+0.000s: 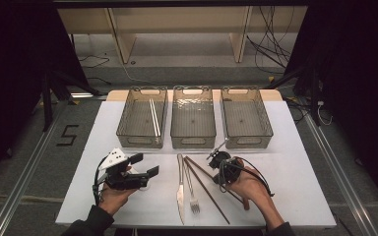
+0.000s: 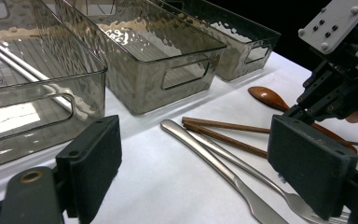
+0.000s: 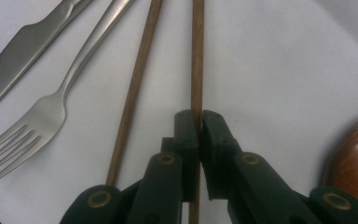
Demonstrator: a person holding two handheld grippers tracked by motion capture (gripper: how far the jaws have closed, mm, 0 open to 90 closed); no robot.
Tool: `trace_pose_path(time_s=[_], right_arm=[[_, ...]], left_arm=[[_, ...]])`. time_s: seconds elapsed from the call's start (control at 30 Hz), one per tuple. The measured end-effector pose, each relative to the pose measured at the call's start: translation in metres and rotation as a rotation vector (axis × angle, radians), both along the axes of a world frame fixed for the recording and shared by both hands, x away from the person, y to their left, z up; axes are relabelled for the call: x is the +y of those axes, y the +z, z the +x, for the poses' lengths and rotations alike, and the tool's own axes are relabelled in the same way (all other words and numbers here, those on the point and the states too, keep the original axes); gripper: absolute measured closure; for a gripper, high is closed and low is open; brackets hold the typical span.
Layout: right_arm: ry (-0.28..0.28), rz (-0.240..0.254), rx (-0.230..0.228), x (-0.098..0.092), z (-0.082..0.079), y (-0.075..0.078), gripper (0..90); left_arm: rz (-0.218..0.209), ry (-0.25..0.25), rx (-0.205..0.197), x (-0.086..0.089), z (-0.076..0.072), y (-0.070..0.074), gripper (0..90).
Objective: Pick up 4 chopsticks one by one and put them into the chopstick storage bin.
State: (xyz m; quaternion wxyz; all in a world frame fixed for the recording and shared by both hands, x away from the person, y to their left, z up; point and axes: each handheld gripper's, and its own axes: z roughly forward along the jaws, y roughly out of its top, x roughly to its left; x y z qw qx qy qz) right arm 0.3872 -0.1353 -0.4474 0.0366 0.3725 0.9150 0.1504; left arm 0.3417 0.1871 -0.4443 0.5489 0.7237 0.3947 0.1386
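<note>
1. Looking down from the high view, the right gripper (image 1: 220, 158) is seen lowered over the wooden chopsticks (image 1: 206, 183), with the knife (image 1: 180, 189) and fork (image 1: 191, 187) lying just to its left. The left gripper (image 1: 145, 164) is held apart, its jaws spread wide and empty. Beyond both grippers three clear bins stand in a row: a pair of pale chopsticks (image 1: 154, 118) lies in the left bin (image 1: 121, 120), while the middle bin (image 1: 193, 142) and right bin (image 1: 268, 123) appear bare.

2. In the left gripper view, nothing is held between the wide jaws; a wooden spoon (image 2: 268, 97) is seen past the right jaw.

3. In the right gripper view, the jaws are pinched shut on one chopstick (image 3: 196, 56); its partner (image 3: 135, 88) lies loose just left of them. A level lift is advised, with the grip kept firm so the stick is not allowed to pivot or slip.
</note>
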Motion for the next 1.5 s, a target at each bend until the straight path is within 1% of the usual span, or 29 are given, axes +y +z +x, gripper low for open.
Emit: trace_pose_path(time_s=[0.17,0.27,0.37,0.57,0.7,0.87,1.2,1.27,1.33,1.37,1.4,1.47,1.5], right_arm=[[0.001,0.008,-0.012,-0.003,0.001,0.002,86.0],[0.006,0.006,-0.004,-0.003,0.001,0.000,86.0],[0.005,0.010,-0.009,-0.003,0.001,0.001,86.0],[-0.003,0.036,-0.028,-0.008,0.002,0.005,86.1],[-0.006,0.037,-0.031,-0.009,0.002,0.006,86.1],[-0.006,0.046,-0.036,-0.011,0.003,0.007,86.1],[-0.011,0.061,-0.052,-0.013,0.002,0.011,86.2],[-0.011,0.073,-0.053,-0.014,0.003,0.012,86.2],[-0.014,0.074,-0.058,-0.015,0.003,0.013,86.2],[-0.014,0.078,-0.056,-0.015,0.003,0.013,86.2],[-0.015,0.078,-0.054,-0.016,0.003,0.014,86.2],[-0.013,0.082,-0.054,-0.017,0.003,0.014,86.2],[-0.014,0.086,-0.055,-0.017,0.003,0.015,86.2]], left_arm=[[0.001,0.000,0.001,0.000,0.000,0.000,17.6],[0.002,0.002,0.001,0.000,0.001,0.000,17.6],[0.000,0.003,0.003,0.001,0.001,0.000,17.6],[-0.003,0.000,0.008,0.000,0.001,-0.001,17.7],[-0.031,-0.011,0.043,-0.001,0.003,-0.002,17.7],[-0.023,-0.014,0.048,-0.004,0.002,-0.003,17.7],[-0.028,-0.012,0.063,-0.006,0.003,-0.004,17.9],[-0.025,-0.016,0.068,-0.007,0.003,-0.004,18.0],[-0.036,-0.018,0.081,-0.007,0.003,-0.004,18.0],[-0.036,-0.018,0.081,-0.007,0.003,-0.004,18.0],[-0.041,-0.018,0.093,-0.008,0.004,-0.005,18.0],[-0.038,-0.021,0.094,-0.008,0.004,-0.005,18.0],[-0.044,-0.020,0.105,-0.009,0.004,-0.005,18.1]])
